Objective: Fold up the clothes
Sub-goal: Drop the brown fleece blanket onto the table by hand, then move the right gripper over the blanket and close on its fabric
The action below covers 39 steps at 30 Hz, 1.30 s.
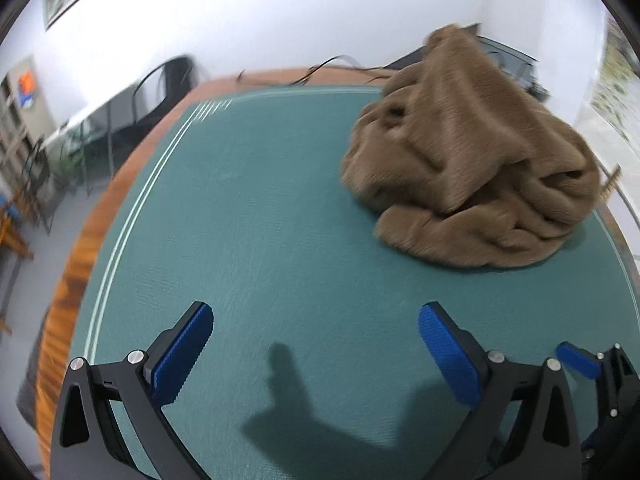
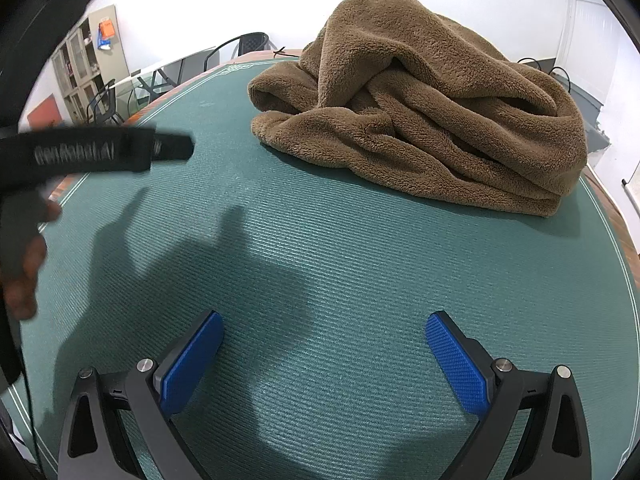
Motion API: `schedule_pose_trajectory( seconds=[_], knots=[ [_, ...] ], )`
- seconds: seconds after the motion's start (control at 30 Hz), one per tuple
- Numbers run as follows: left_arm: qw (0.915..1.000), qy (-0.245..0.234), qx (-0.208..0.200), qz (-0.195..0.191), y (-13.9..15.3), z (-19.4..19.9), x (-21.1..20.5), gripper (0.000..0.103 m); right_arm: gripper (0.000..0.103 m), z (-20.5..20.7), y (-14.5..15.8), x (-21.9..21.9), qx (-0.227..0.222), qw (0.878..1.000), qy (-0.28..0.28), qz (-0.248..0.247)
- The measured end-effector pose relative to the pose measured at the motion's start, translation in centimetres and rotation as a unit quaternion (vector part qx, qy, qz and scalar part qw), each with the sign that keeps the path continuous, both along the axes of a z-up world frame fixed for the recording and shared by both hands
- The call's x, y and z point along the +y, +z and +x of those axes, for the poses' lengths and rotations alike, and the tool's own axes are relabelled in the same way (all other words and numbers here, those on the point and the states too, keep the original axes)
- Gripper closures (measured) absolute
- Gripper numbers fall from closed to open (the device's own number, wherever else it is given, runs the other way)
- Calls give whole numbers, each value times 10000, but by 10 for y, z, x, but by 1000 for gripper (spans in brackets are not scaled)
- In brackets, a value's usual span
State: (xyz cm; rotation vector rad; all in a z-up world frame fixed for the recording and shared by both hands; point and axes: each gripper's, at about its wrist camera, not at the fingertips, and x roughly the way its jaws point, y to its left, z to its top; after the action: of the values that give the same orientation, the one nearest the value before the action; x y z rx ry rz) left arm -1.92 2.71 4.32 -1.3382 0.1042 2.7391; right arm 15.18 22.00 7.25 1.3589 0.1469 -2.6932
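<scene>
A brown fleece garment [image 1: 472, 156] lies crumpled in a heap on the green table mat [image 1: 256, 216], far right in the left wrist view. It also shows in the right wrist view [image 2: 432, 112], ahead and slightly right. My left gripper [image 1: 316, 320] is open and empty above bare mat, well short of the heap. My right gripper [image 2: 324, 328] is open and empty above bare mat, short of the heap. One blue pad of the right gripper [image 1: 576, 358] shows at the lower right of the left wrist view. The left gripper's body [image 2: 100, 152], held by a hand, shows at the left of the right wrist view.
The mat covers a wooden table whose edge [image 1: 76, 264] runs along the left. Cables [image 1: 332, 64] lie at the far edge. Chairs [image 2: 240, 46], a glass table and a cabinet [image 2: 80, 68] stand beyond against white walls.
</scene>
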Motion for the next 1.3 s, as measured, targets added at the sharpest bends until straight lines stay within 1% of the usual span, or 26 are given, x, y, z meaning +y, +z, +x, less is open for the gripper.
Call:
schedule_pose_trajectory(
  seconds=[0.07, 0.17, 0.33, 0.53, 0.6, 0.7, 0.77, 0.87, 0.97, 1.03, 1.17, 1.27, 1.3],
  knots=[
    [9997, -193, 119, -48, 8, -2, 8, 0, 0, 1, 0, 0, -1, 10000, 1, 2],
    [9997, -237, 67, 79, 9, -2, 8, 0, 0, 4, 1, 2, -2, 10000, 1, 2],
    [9995, -113, -91, 297, 3, -13, -8, 0, 0, 8, 2, 5, -2, 10000, 3, 3],
    [9989, -78, -297, 345, -5, -15, -11, 0, 0, 15, 4, 9, -6, 10000, -42, 8],
    [9986, -83, -351, 393, -5, -13, -9, 0, 0, 17, 5, 11, -45, 10000, -48, 1],
    [9978, -108, -397, 519, -5, -18, -11, 0, 0, 17, 8, 19, -279, 9994, -197, 39],
    [9974, -94, -417, 588, -4, -21, -13, 0, 0, 17, 11, 33, -477, 9977, -475, 54],
    [9968, -31, -429, 667, -3, -24, -16, 0, 0, 19, 14, 72, -664, 9928, -992, 13],
    [9965, 43, -435, 709, -2, -26, -18, 0, 0, 24, 16, 116, -796, 9851, -1524, -59],
    [9969, 103, -405, 662, 1, -25, -18, 0, 0, 27, 18, 145, -882, 9783, -1874, -107],
    [9976, 224, -343, 564, 6, -24, -17, 0, 0, 27, 18, 176, -926, 9722, -2149, -96],
    [9980, 383, -253, 424, 15, -23, -17, 0, 0, 23, 24, 200, -827, 9714, -2213, -257],
    [9981, 436, -223, 377, 18, -22, -17, 0, 0, 18, 30, 207, -744, 9718, -2226, -247]
  ],
)
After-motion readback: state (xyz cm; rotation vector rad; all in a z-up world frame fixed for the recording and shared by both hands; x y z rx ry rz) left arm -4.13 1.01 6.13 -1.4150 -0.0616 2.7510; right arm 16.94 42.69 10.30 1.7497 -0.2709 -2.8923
